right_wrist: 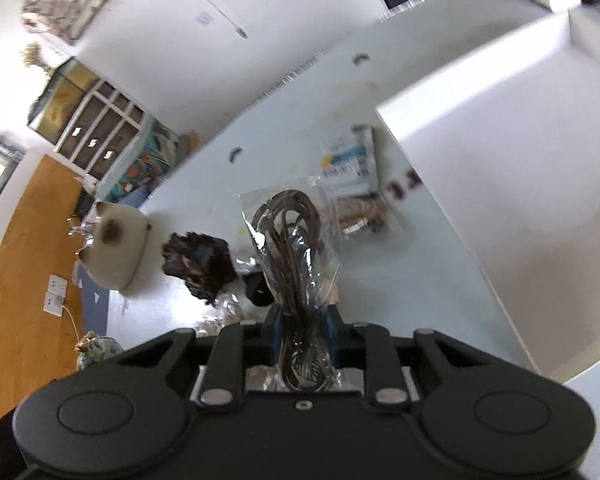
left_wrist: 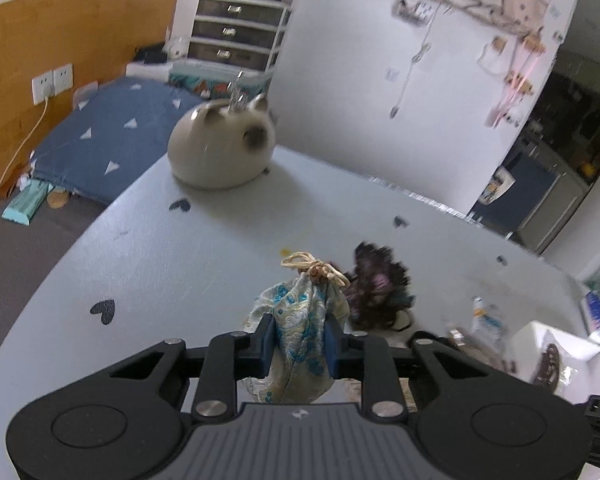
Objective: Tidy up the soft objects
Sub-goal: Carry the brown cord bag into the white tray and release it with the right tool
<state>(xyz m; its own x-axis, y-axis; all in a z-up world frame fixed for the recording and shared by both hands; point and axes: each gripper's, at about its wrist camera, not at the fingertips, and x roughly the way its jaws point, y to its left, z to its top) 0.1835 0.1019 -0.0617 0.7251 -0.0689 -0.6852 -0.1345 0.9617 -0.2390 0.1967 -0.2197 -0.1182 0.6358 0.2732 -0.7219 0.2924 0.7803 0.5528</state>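
I note my left gripper [left_wrist: 300, 340] pinching the brocade pouch [left_wrist: 300, 320] and my right gripper [right_wrist: 304, 336] pinching the bagged cord [right_wrist: 296, 264]; the slick plastic may slip.

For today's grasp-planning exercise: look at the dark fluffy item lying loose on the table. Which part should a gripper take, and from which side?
Take the dark fluffy item across its bulging middle, coming down from above. It lies low on the table with ragged, soft edges that would likely slip. The plush cat flanks one side and foil wrapping the other, so the top looks freest.
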